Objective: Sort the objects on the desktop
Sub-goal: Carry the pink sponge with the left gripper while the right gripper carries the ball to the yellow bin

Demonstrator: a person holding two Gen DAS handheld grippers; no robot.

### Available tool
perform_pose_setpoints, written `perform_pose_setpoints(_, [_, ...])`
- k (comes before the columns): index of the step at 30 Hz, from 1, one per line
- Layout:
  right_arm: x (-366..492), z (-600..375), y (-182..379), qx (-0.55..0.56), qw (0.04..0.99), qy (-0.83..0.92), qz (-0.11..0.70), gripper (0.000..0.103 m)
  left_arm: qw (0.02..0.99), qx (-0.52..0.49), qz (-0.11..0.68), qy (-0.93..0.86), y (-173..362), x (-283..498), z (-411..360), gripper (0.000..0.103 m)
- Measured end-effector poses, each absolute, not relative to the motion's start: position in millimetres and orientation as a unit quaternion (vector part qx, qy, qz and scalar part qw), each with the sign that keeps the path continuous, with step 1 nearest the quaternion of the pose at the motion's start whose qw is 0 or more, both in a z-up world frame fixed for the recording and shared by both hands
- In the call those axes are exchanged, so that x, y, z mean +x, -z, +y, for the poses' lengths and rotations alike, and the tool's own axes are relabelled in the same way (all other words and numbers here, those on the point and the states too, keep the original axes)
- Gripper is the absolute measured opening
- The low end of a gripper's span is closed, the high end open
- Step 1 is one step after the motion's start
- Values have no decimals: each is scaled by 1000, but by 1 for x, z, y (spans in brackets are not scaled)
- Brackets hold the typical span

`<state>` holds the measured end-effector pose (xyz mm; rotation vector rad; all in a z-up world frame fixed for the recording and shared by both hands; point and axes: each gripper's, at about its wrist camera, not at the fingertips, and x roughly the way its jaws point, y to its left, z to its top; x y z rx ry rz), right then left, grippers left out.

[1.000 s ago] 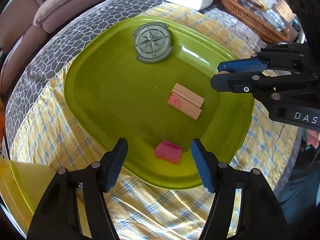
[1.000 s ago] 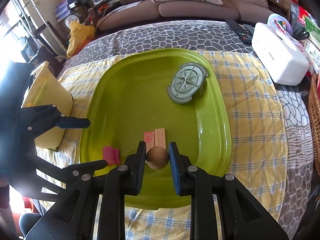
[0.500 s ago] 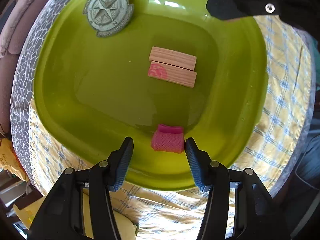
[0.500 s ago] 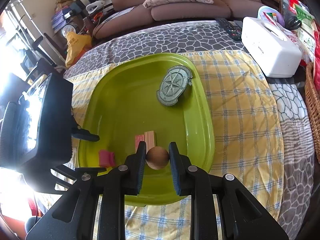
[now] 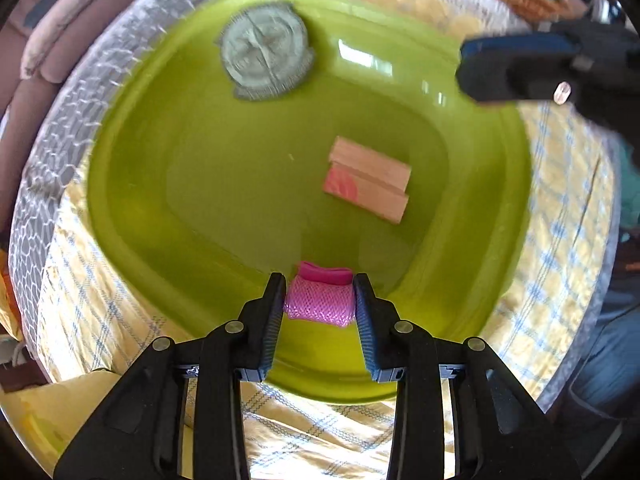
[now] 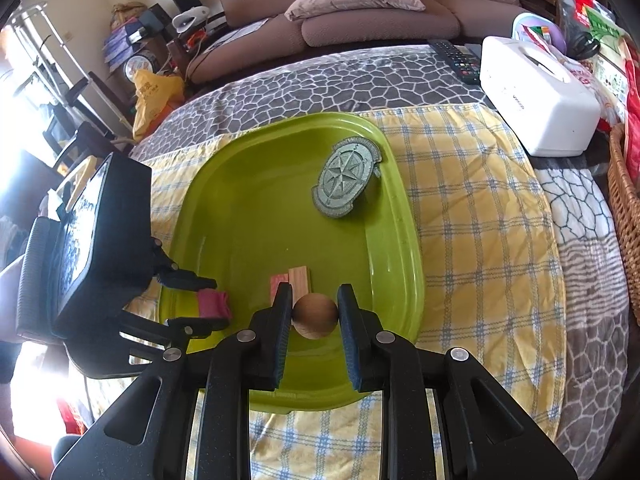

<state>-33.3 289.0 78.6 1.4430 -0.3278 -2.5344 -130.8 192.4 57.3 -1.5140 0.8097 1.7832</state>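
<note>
A lime-green tray (image 5: 200, 200) (image 6: 256, 220) lies on a yellow checked cloth. In it are a grey-green compass badge (image 5: 266, 62) (image 6: 347, 182), two wooden blocks (image 5: 368, 178) (image 6: 294, 280) side by side, and a pink mesh-covered block (image 5: 320, 300) (image 6: 214, 304) by the near rim. My left gripper (image 5: 320, 304) points straight down. Its jaws are closing on the pink block, with both pads touching its sides. My right gripper (image 6: 315, 312) hangs above the tray's near part, shut on a wooden ball (image 6: 315, 316).
A white tissue box (image 6: 536, 96), a remote (image 6: 456, 60) and a wicker basket (image 6: 624, 184) stand to the right of the tray. A yellow bin (image 5: 24, 412) sits at the tray's left. A sofa with cushions (image 6: 360, 0) is behind.
My left gripper came down over the pink block and its jaws narrowed from wide apart until they touch it. The right gripper kept the ball and barely moved.
</note>
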Motion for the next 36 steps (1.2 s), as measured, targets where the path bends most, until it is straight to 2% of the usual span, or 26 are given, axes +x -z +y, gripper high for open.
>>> perform_pose_setpoints(7, [-33, 270, -106, 452, 134, 873, -125, 23, 337, -502, 188, -773, -127, -102, 161, 32])
perform_pose_setpoints(11, [-32, 260, -120, 435, 144, 880, -126, 23, 317, -459, 144, -818, -144, -96, 162, 32])
perform_pose_setpoints(19, [-31, 246, -146, 396, 161, 892, -144, 23, 307, -388, 16, -869, -179, -77, 95, 32])
perform_pose_setpoints(28, [-34, 192, -169, 364, 216, 893, -154, 23, 238, -341, -11, -909, -211, -72, 20, 32])
perform_pose_setpoints(36, [-48, 107, -167, 368, 278, 878, -130, 23, 178, -357, -70, -915, -192, -81, -70, 32])
